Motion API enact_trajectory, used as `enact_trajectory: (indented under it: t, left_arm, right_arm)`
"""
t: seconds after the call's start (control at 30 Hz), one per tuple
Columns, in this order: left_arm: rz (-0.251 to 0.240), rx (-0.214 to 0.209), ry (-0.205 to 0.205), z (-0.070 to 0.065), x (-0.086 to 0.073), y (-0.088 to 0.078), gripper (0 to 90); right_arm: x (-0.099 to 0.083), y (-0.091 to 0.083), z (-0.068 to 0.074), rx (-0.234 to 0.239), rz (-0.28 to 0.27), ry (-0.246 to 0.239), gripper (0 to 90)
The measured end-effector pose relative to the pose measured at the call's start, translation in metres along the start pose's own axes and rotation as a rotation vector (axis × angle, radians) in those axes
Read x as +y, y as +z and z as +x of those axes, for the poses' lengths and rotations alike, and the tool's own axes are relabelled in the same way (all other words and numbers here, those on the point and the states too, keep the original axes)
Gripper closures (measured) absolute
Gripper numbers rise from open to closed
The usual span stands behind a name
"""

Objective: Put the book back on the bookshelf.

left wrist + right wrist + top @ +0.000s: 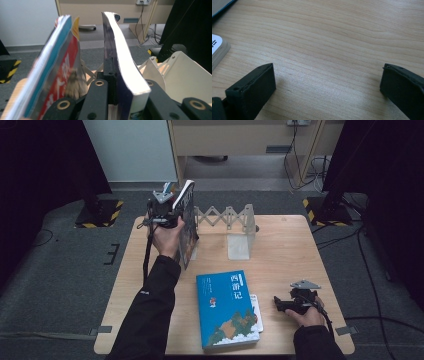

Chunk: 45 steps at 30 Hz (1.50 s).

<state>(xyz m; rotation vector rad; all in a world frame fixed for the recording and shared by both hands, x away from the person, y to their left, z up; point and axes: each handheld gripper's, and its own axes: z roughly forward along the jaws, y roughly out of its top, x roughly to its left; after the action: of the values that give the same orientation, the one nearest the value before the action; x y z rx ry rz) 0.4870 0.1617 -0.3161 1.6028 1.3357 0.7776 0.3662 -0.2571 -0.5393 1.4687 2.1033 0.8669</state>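
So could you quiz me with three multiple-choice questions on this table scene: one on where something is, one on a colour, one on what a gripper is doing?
1. Where does the blue book lie?
A. Flat on the table's near half
B. Upright in the white bookend
C. On the floor

2. What colour is the flat book's cover?
A. Red
B. Blue
C. Green

3. What state is the left gripper in?
A. Open over bare wood
B. Shut on nothing
C. Shut on an upright dark-covered book

Answers:
1. A, the high view shows it flat between the two hands.
2. B, its cover is bright blue.
3. C, the left gripper view shows the jaws clamping the book near its spine, beside a red-and-blue book.
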Motion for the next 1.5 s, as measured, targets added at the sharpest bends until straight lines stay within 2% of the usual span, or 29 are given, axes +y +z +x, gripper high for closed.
enact_trajectory:
  t: [0.2,0.57,0.8,0.97,1.17,1.5]
  left_arm:
    - [0.008,0.002,0.006,-0.002,-0.011,0.007,82.2]
    - [-0.036,0.042,-0.036,0.007,-0.011,0.004,82.1]
    - [-0.051,0.085,-0.008,0.008,-0.016,0.005,82.1]
    - [-0.060,0.097,-0.018,0.011,-0.022,0.005,82.0]
    - [-0.052,0.092,-0.021,0.015,-0.027,0.001,81.7]
    - [0.007,0.056,0.002,0.014,-0.041,-0.013,81.0]
  right_arm:
    - [0.000,0.000,0.000,0.000,0.000,0.000,0.4]
    - [0.000,0.000,0.000,0.000,0.000,-0.001,0.4]
    - [0.000,0.000,0.000,0.004,0.000,-0.004,0.4]
    - [0.001,0.001,0.000,0.003,-0.002,-0.004,0.4]
    - [0.001,0.001,0.000,0.003,-0.003,-0.011,0.4]
    - [0.001,0.001,0.001,0.003,-0.003,-0.008,0.6]
